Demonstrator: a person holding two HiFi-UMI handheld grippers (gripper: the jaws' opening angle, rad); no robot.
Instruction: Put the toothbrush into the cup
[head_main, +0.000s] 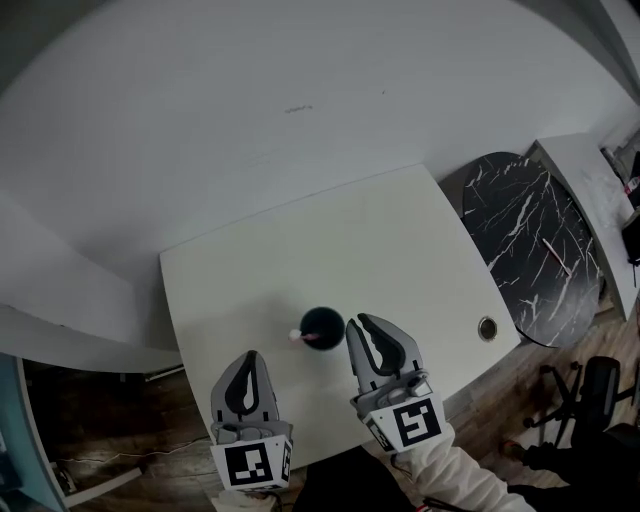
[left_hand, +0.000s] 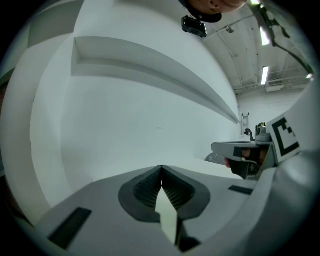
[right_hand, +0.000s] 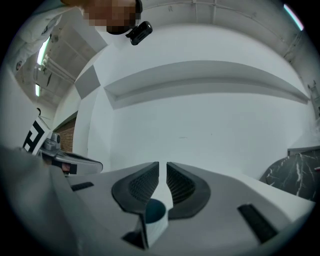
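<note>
A dark cup (head_main: 323, 322) stands near the front of the white table (head_main: 380, 240). The pink-and-white end of the toothbrush (head_main: 297, 336) pokes out over the cup's left rim. My right gripper (head_main: 358, 322) hovers just right of the cup, jaws a narrow gap apart with nothing between them (right_hand: 162, 164). In the right gripper view the cup (right_hand: 153, 211) shows low, under the jaws. My left gripper (head_main: 251, 356) hangs to the cup's lower left. Its tips meet (left_hand: 161, 167) and hold nothing.
A round black marble table (head_main: 535, 250) stands right of the white table, with a grey desk (head_main: 585, 185) behind it. An office chair (head_main: 590, 395) sits at the lower right. The white table has a cable hole (head_main: 487, 327) near its right corner. A white wall lies beyond.
</note>
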